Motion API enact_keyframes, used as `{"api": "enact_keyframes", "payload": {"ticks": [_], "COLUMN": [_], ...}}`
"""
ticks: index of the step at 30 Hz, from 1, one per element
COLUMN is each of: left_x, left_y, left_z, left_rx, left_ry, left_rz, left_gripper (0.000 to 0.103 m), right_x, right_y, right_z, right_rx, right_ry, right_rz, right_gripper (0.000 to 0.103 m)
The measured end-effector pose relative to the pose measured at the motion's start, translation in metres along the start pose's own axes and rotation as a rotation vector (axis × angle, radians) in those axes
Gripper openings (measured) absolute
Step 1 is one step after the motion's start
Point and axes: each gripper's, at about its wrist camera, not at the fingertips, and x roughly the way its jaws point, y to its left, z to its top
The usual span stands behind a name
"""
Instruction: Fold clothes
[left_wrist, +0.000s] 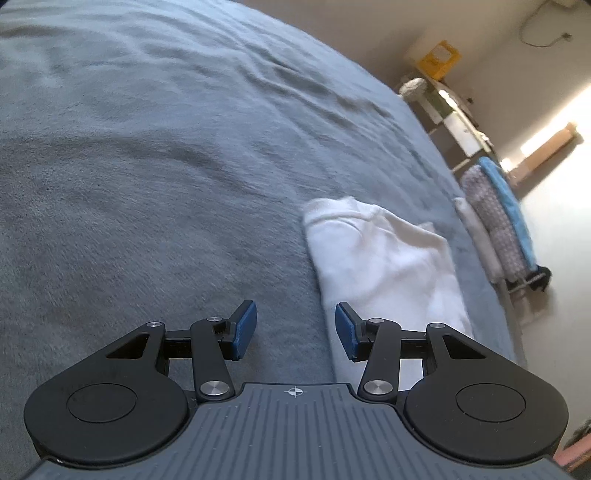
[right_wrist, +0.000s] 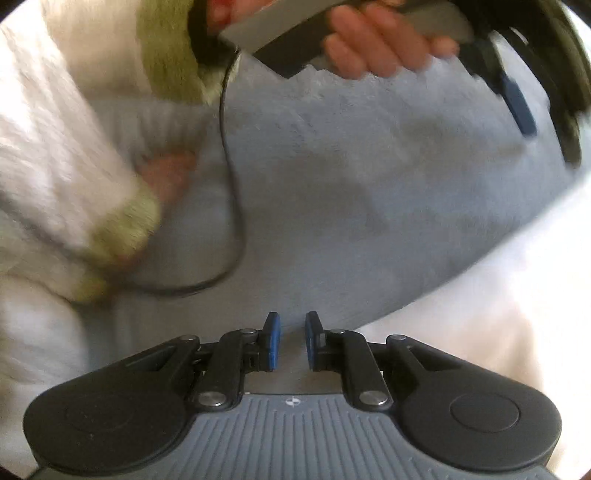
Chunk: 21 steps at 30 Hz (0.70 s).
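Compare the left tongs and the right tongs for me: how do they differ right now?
The left tongs stand with a wide gap between their blue pads; the right tongs show only a narrow gap. The left tongs sit beside the folded white garment; the right tongs hang over the bare grey blanket. Neither holds anything.

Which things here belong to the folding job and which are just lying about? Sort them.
Job:
- white garment on the grey blanket
- left claw, open, empty
- right claw, narrow gap, empty

Lying about:
- stack of folded cloths
- yellow box
- shelf
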Motion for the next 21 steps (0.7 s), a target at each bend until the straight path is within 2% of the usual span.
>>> {"api": "enact_keyframes", "payload": {"ticks": [2,5,9,11,12,15,16,18,19,21], "left_x": [-0.008,-0.016,-0.013,-0.005,-0.001,0.002,0.002,0.003,0.002,0.001], "left_y": [-0.011,-0.030,-0.049,-0.058,-0.063,-0.074,-0.078,-0.077,-0.077,-0.079], "left_z": [-0.011,-0.032,-0.060,-0.072,-0.077,-0.085,-0.088,-0.089,-0.090,-0.093], "left_rx": [0.059,0.149,0.201,0.233,0.258,0.346,0.375,0.366,0.367,0.376], "left_ry": [-0.002,0.019,0.081,0.129,0.149,0.157,0.159,0.174,0.179,0.188], "left_rz": [-0.032,-0.072,-0.122,-0.126,-0.120,-0.062,-0.042,-0.037,-0.034,-0.026], "left_gripper": [0.051,0.051,0.051,0.051,0.052,0.053,0.052,0.052,0.052,0.052], "right_x": [-0.016,-0.053,-0.097,-0.106,-0.111,-0.107,-0.102,-0.095,-0.096,-0.099], "right_y": [-0.022,-0.060,-0.077,-0.082,-0.086,-0.109,-0.110,-0.119,-0.116,-0.109], "right_z": [-0.018,-0.066,-0.125,-0.152,-0.164,-0.173,-0.186,-0.212,-0.227,-0.256], "right_rx": [0.203,0.485,0.754,0.886,0.922,0.949,0.972,1.019,1.067,1.161], "right_ry": [-0.092,-0.276,-0.518,-0.622,-0.650,-0.635,-0.616,-0.576,-0.588,-0.611], "right_rz": [-0.024,-0.063,-0.147,-0.118,-0.117,-0.173,-0.207,-0.286,-0.302,-0.334], "right_gripper": [0.015,0.016,0.016,0.016,0.016,0.016,0.016,0.014,0.010,0.012]}}
